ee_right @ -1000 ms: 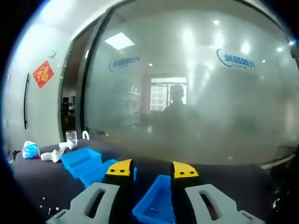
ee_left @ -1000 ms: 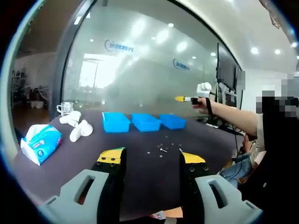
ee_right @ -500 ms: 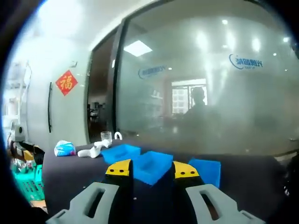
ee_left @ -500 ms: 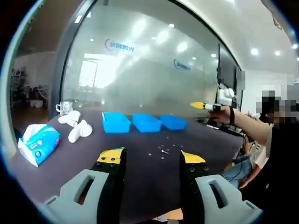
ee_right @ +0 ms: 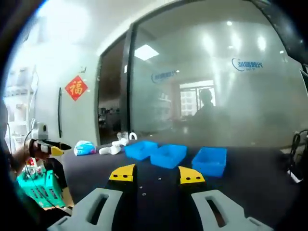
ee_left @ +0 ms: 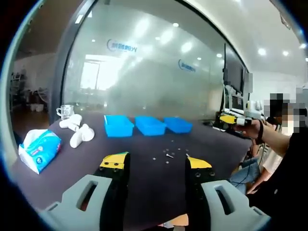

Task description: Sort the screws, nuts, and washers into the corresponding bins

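Three blue bins (ee_left: 149, 125) in a row across the far side of a dark table (ee_left: 144, 178), before a frosted glass wall (ee_left: 144, 67). Nothing visible inside any bin from either view; interiors hard to judge at this angle. Scattered on the tabletop just in front of the bins, well apart from them: a small cluster of screws, nuts and washers (ee_left: 167, 155), too small to count or tell apart. Left gripper (ee_left: 155, 163) low over the near table edge, jaws spread wide with nothing between them. Off to one side in the left gripper view: one tissue pack (ee_left: 39, 147), a few white rolled items (ee_left: 79, 131), one glass cup (ee_left: 65, 111). At the far right of that view, a person's hand (ee_left: 252, 130) holding the other tool.

Seen from the right gripper view instead: a red diamond sign (ee_right: 76, 88) on the white wall, a green basket (ee_right: 39, 188) beside the table, the same three bins (ee_right: 169, 155) at a slant. Right gripper (ee_right: 156, 174) also gaping, empty, yellow tips over bare tabletop.
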{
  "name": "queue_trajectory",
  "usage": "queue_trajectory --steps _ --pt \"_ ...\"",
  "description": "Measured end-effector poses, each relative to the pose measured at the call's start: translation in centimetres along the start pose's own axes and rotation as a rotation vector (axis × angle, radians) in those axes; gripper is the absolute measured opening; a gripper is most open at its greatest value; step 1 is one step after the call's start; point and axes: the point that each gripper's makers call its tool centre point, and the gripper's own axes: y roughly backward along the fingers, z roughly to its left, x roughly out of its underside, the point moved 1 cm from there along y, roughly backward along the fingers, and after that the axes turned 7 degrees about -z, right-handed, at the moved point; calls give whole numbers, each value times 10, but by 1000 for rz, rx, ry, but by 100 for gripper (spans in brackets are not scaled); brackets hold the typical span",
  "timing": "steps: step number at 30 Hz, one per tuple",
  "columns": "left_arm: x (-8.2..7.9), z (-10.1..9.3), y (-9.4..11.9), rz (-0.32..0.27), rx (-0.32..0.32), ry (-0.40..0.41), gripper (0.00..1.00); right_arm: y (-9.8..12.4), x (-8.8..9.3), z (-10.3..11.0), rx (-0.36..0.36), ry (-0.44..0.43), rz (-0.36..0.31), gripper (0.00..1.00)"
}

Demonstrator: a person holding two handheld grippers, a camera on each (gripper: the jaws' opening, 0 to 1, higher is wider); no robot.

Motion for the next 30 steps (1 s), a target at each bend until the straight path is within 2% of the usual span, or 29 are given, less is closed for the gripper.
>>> queue_trajectory --steps 6,11,21,30 --pt "0 -2 0 0 -1 1 42 20 5 -10 51 -10 13 28" --pt "6 -4 -2 12 0 7 42 20 11 -4 44 -5 28 28" --pt "3 -1 2 3 -15 8 41 -2 29 33 -55 6 107 28" --pt "7 -2 4 10 -15 12 41 -26 52 66 -177 69 244 28"
